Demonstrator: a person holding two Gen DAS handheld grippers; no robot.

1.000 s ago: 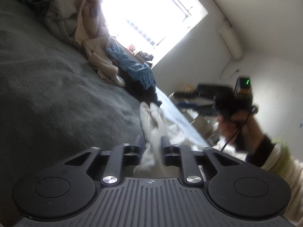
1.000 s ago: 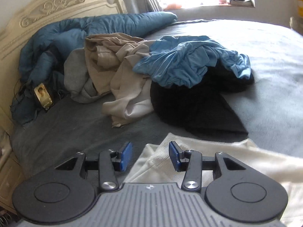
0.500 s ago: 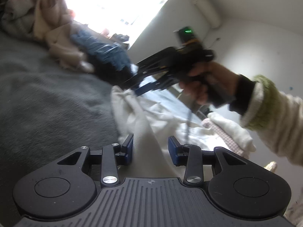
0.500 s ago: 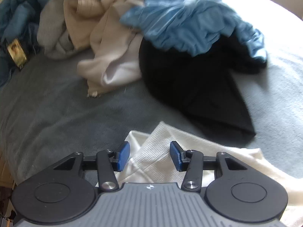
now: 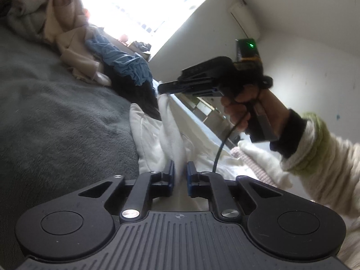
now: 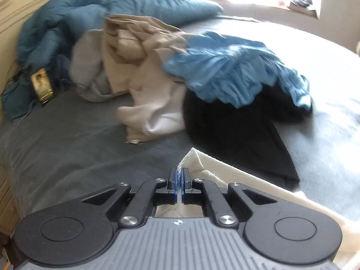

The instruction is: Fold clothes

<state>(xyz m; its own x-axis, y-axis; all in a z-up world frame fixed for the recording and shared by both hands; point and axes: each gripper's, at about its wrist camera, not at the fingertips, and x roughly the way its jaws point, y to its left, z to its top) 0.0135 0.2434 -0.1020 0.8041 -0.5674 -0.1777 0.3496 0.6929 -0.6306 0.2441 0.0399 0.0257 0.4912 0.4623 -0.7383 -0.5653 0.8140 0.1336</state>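
Stretching between the two grippers, the cream-white knit garment [image 5: 155, 135] hangs partly lifted off the grey bed blanket [image 5: 56, 117], its lower part bunched on the bed at about 6 o'clock of the laundry heap. The right gripper [image 6: 179, 178] has its jaws clenched on a corner of the cloth, a small peak of the fabric standing up just past the blue pads. In the left wrist view the same right gripper [image 5: 164, 88] shows at about 1 o'clock, held by a hand [image 5: 245, 108] in a cream and green sleeve, with the fabric drawn up to its tip. The left gripper [image 5: 180, 175] has its jaws closed narrowly on a twisted strand of the same garment, which runs between the pads.

The garment is gathered and creased, with no flat, squared fold to be seen, so the folding of this piece looks unfinished: both ends are held, and spreading and doubling over seem to remain. Beyond it, at 12 o'clock in the right wrist view, a black garment [image 6: 236, 130], a blue pleated one [image 6: 236, 67] and beige clothes [image 6: 139, 51] lie loose in a heap, with a teal duvet [image 6: 90, 15] by the headboard. Those pieces appear unfolded too.
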